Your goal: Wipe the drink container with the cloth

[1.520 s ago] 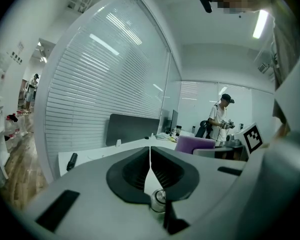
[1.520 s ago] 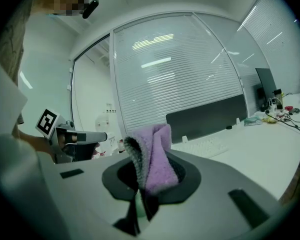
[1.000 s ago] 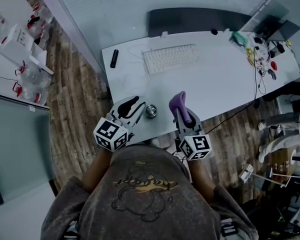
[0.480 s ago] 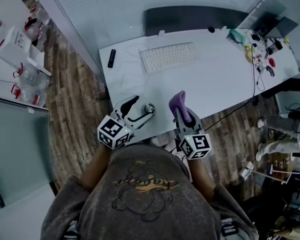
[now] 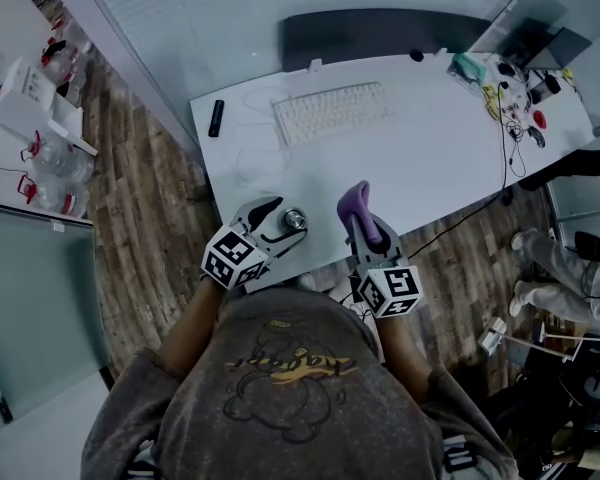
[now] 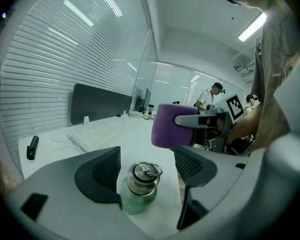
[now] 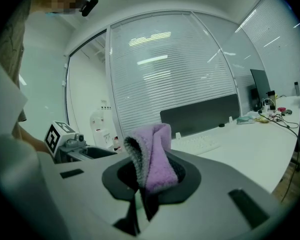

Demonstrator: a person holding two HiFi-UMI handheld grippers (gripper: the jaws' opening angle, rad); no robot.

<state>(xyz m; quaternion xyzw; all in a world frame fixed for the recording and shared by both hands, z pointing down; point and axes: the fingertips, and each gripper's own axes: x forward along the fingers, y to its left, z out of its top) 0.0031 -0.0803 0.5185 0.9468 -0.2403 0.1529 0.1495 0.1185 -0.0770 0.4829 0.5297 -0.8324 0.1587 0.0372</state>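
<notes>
A small green drink bottle (image 6: 140,190) with a steel cap and ring stands upright on the white table (image 5: 430,158), near its front edge. It appears from above as the bottle (image 5: 296,218) in the head view. My left gripper (image 6: 147,166) is open, its jaws wide to either side of the bottle, with a clear gap on the right. Just right of the bottle my right gripper (image 7: 150,179) is shut on a folded purple cloth (image 7: 152,154). The cloth (image 5: 356,201) sticks up above the right gripper (image 5: 363,224), apart from the bottle.
A white keyboard (image 5: 328,113) and a black marker (image 5: 215,118) lie further back on the table. Cables and small items (image 5: 510,88) crowd its right end. A dark panel (image 5: 380,33) runs behind it. People (image 6: 210,96) stand in the background.
My left gripper's jaws have spread wide apart around the bottle and drawn back a little towards me. The bottle stays standing. The right gripper with the cloth has hardly moved.
</notes>
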